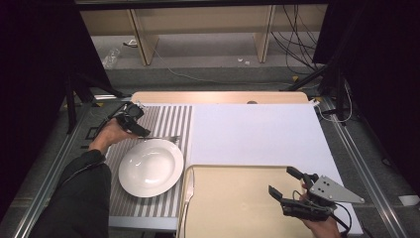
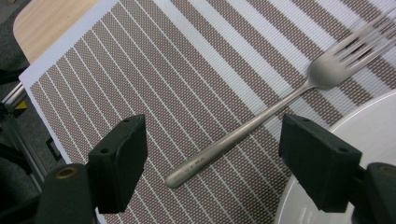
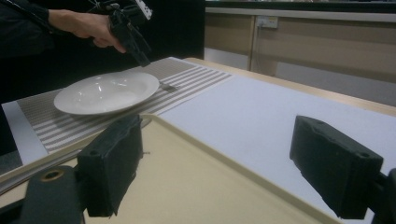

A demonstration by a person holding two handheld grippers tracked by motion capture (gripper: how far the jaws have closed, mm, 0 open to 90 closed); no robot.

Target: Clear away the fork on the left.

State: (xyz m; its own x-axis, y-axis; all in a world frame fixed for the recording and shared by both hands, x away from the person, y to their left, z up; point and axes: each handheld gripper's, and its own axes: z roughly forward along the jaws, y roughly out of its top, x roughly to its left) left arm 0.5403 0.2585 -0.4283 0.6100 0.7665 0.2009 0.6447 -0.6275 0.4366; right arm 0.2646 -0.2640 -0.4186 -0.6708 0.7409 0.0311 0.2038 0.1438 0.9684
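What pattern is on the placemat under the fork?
Brown-and-white stripes on the placemat, clearest in the left gripper view.

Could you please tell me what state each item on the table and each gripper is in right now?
Fork: lying flat on the striped placemat, beside the plate, not gripped.
Plate: upright on the placemat, empty.
Tray: flat on the table, nothing visible on it.
Left gripper: jaws open, astride the fork's handle.
Right gripper: jaws open, above the tray, holding nothing.

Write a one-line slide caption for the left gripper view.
Open left gripper poised over the handle of a silver metal fork lying on a brown-and-white striped placemat beside a white round plate.
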